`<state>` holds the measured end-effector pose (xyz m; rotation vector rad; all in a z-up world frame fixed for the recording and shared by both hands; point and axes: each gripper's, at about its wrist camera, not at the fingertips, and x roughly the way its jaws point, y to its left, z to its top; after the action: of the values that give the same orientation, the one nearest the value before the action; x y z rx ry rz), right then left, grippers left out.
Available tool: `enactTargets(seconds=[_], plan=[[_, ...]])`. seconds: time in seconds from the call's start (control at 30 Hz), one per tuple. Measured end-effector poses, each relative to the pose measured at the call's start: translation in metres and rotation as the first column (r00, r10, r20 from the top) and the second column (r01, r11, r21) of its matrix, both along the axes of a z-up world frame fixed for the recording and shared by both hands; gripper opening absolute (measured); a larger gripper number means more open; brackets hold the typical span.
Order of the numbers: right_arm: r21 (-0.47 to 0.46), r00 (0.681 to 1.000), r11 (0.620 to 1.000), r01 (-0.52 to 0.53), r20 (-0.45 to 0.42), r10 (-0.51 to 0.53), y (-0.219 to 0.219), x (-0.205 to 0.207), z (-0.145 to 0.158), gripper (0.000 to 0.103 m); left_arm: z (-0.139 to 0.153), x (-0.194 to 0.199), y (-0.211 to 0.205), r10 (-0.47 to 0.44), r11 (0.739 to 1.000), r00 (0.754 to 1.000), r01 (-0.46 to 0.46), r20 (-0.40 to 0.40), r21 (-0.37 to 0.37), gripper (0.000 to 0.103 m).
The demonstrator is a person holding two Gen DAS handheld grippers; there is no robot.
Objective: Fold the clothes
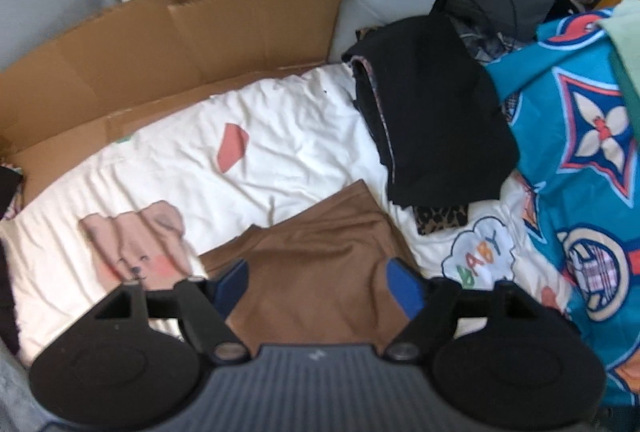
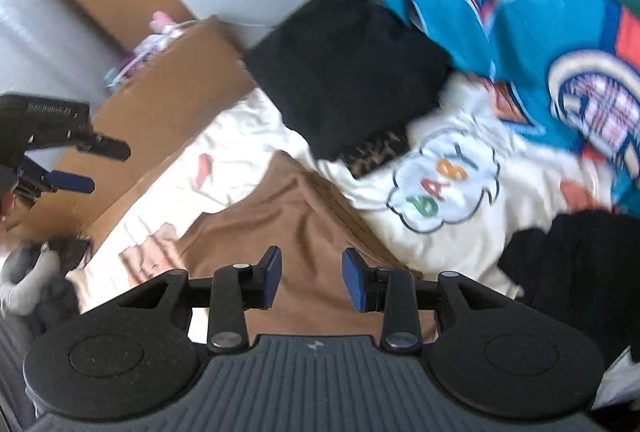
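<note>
Brown garment point(image 1: 316, 256) lies folded on the cream bed cover point(image 1: 240, 168), below both grippers. Left gripper point(image 1: 318, 290) stands wide, empty; right gripper point(image 2: 312, 278) part-open, empty. Judged: fold finished; next, fetch another piece, perhaps from the black pile point(image 1: 432, 112). Cardboard point(image 1: 160, 44) lines the wall.

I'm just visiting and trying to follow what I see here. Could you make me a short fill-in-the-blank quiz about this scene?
1. The garment lying under both grippers is ____ in colour.
2. The cloud patch on the cream blanket spells ____.
3. The left gripper holds ____ between its blue fingers.
4. The folded black garment lies on a ____-print cloth.

Missing words: brown; BABY; nothing; leopard
</note>
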<state>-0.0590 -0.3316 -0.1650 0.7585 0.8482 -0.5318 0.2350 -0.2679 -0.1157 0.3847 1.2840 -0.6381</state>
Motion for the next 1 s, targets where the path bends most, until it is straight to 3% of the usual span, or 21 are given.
enactTargets(seconds=[0.23,0.43,0.6,0.73,0.9,1.0], plan=[[-0.010,0.987,0.987,-0.161,-0.022,0.160,0.004,0.011,0.057,0.049,0.042,-0.014,0.046,-0.030,0.999,0.999,0.029,-0.019,-0.028,0.077],[-0.040,0.949,0.948,-0.316,-0.004,0.316,0.008,0.029,0.113,0.065,0.080,-0.023,0.069,-0.070,0.995,0.997,0.070,0.014,-0.066,0.078],[-0.042,0.927,0.927,-0.373,0.014,0.374,0.000,0.036,0.149,0.069,0.107,-0.027,0.080,-0.068,0.994,0.997,0.071,0.047,-0.084,0.078],[-0.092,0.908,0.904,-0.418,-0.037,0.416,-0.004,0.035,0.170,0.070,0.133,-0.031,0.090,-0.056,0.989,0.996,0.066,0.073,-0.135,0.078],[-0.126,0.847,0.838,-0.531,-0.054,0.528,0.000,0.041,0.188,0.077,0.152,-0.042,0.097,-0.028,0.982,0.988,0.056,0.154,-0.183,0.080],[-0.125,0.814,0.805,-0.580,-0.048,0.579,0.000,0.050,0.185,0.078,0.144,-0.047,0.096,-0.011,0.982,0.980,0.049,0.201,-0.184,0.081]])
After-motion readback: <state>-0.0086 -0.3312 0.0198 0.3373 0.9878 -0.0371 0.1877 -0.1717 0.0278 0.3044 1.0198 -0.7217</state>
